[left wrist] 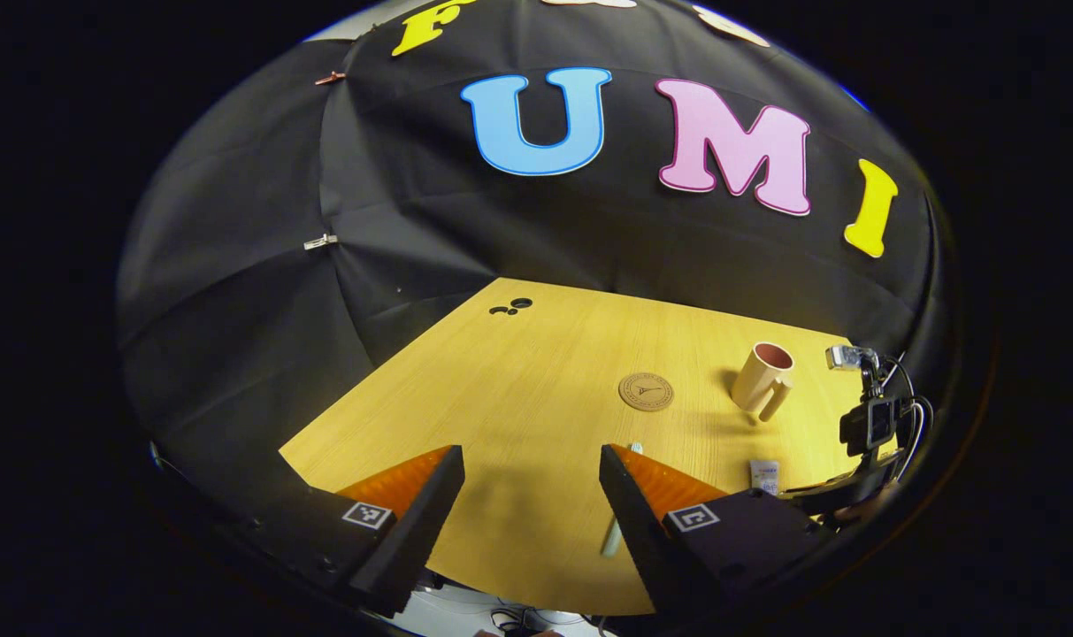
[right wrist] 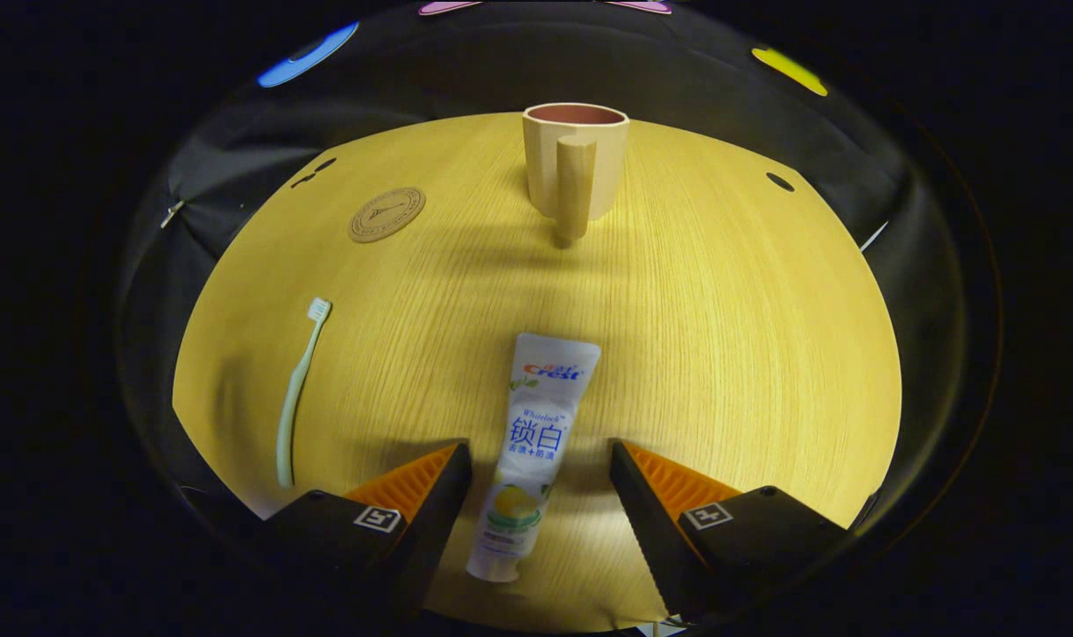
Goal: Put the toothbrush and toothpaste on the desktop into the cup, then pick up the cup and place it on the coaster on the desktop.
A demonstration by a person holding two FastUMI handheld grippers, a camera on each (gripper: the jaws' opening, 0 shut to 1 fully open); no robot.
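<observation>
Between the right gripper's [right wrist: 540, 482] parted fingers lies the toothpaste [right wrist: 533, 442], untouched; left gripper [left wrist: 532, 487] likewise spread.

A pale yellow wood-grain worktop [right wrist: 722, 336] is seen, with small dark holes [right wrist: 779, 181] set near its far corners. On it a beige cup [right wrist: 576, 164] is stood upright toward the far side with its handle turned to the near edge, and a round brown coaster [right wrist: 387, 213] is laid flat well to the cup's left in the right gripper view. Nearer the front edge, a white toothpaste tube [right wrist: 532, 456] is laid flat along the line toward the cup, and a pale green toothbrush [right wrist: 295, 398] is laid well apart on its left, bristle head pointed away.
</observation>
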